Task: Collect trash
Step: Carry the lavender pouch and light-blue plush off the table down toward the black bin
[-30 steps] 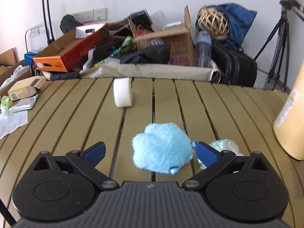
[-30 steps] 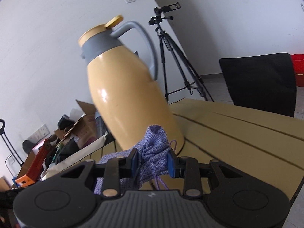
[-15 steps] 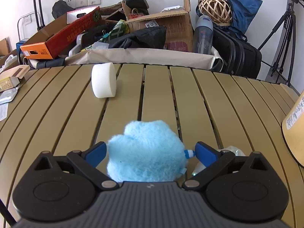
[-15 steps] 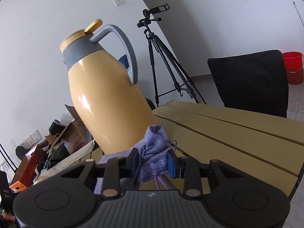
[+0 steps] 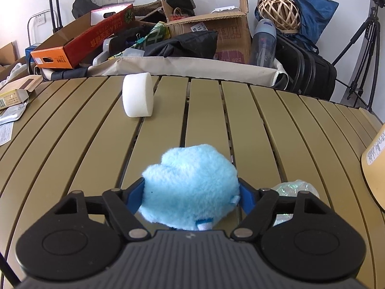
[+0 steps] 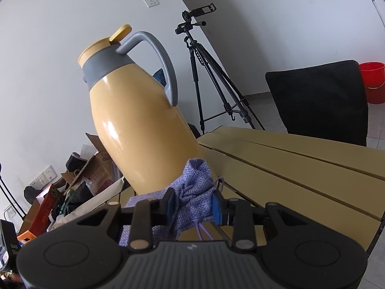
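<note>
In the left wrist view my left gripper [image 5: 191, 193] is shut on a fluffy light-blue plush ball [image 5: 190, 186], both blue pads pressed into its sides, low over the slatted tan table [image 5: 240, 125]. A crumpled clear plastic wrapper [image 5: 294, 189] lies just right of it. A white foam disc [image 5: 137, 98] stands on edge further back. In the right wrist view my right gripper [image 6: 193, 206] is shut on a purple woven drawstring pouch [image 6: 192, 192], held above the table [image 6: 300, 168] beside a yellow thermos jug [image 6: 134, 120].
Behind the table's far edge are cardboard boxes [image 5: 216, 36], an orange-red carton [image 5: 79, 45], a water bottle [image 5: 263, 43] and a wicker ball [image 5: 279, 12]. Papers and a small box [image 5: 14, 96] lie at the table's left. A tripod [image 6: 211, 77] and black chair [image 6: 317, 101] stand beyond.
My left gripper moved forward around the blue plush ball and closed on it. My right gripper keeps hold of the pouch and its view has shifted, the jug now appearing further off.
</note>
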